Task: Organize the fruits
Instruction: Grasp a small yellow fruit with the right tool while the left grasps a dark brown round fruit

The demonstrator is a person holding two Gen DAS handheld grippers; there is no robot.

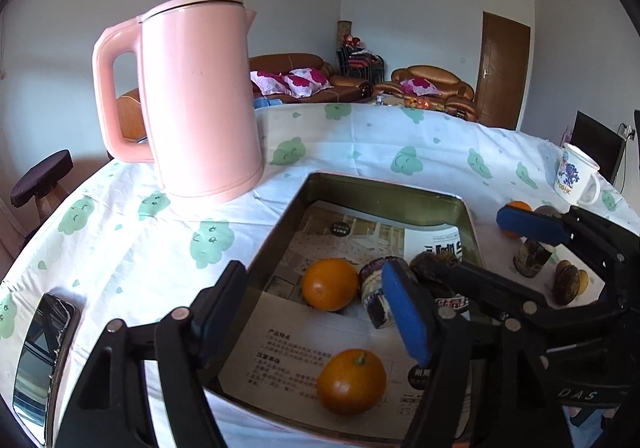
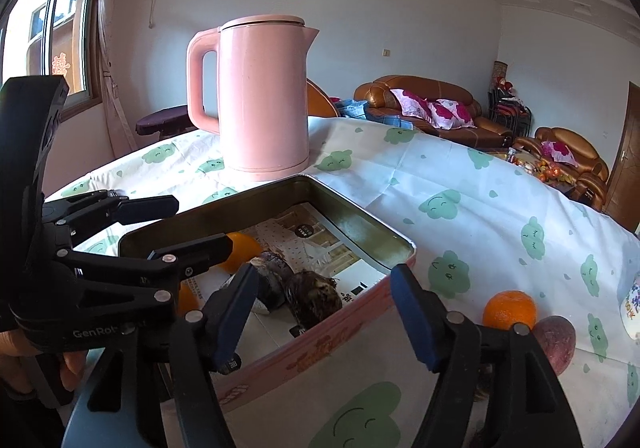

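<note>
Bright daylight, strong fisheye warp

Sun enters by the window at ten o'clock; the kettle casts a soft shadow toward four o'clock on the counter. Corners go black, straight edges bow, and the near fingers look slightly soft.

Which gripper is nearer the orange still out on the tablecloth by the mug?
Right. The right gripper is open at the tin's wall, with the orange just past its right-hand finger. The left gripper is open over the tin's inside, farther off.
</note>
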